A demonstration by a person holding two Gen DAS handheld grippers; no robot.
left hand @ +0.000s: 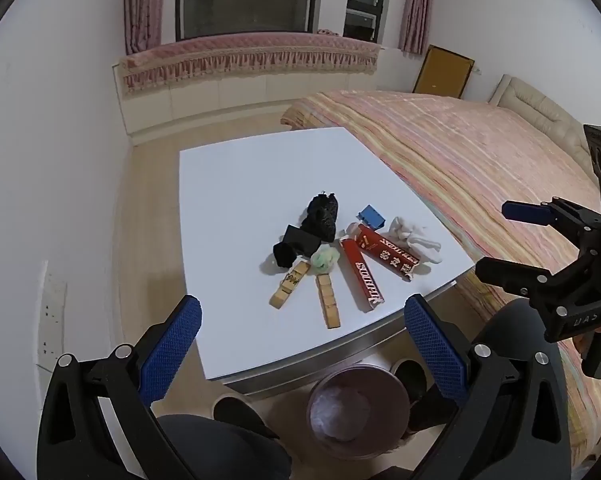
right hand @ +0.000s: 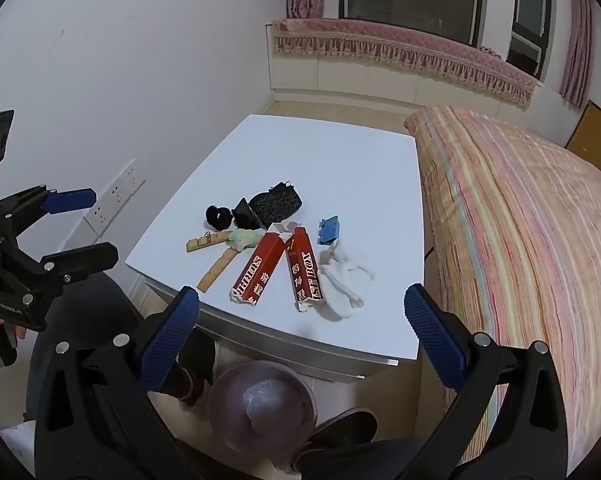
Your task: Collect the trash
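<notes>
From the left wrist camera, the left gripper hangs above the near edge of the white table. Its blue tongs are spread wide and hold nothing. I think it is up here so it can look over the mess first. The trash lies in one bunch near the table's near right side: two red boxes, two wooden strips, a green wad, white crumpled paper, a small blue piece and some black things. The bin stands on the floor under the near edge, so trash only has a short way to drop. The right gripper shows at the right, tongs apart and empty.

From the right wrist camera, the right gripper is wide open too, with nothing in it. It hangs just near of the red boxes and white paper. The bin sits right below. The left gripper waits at the left, open, off the table.
</notes>
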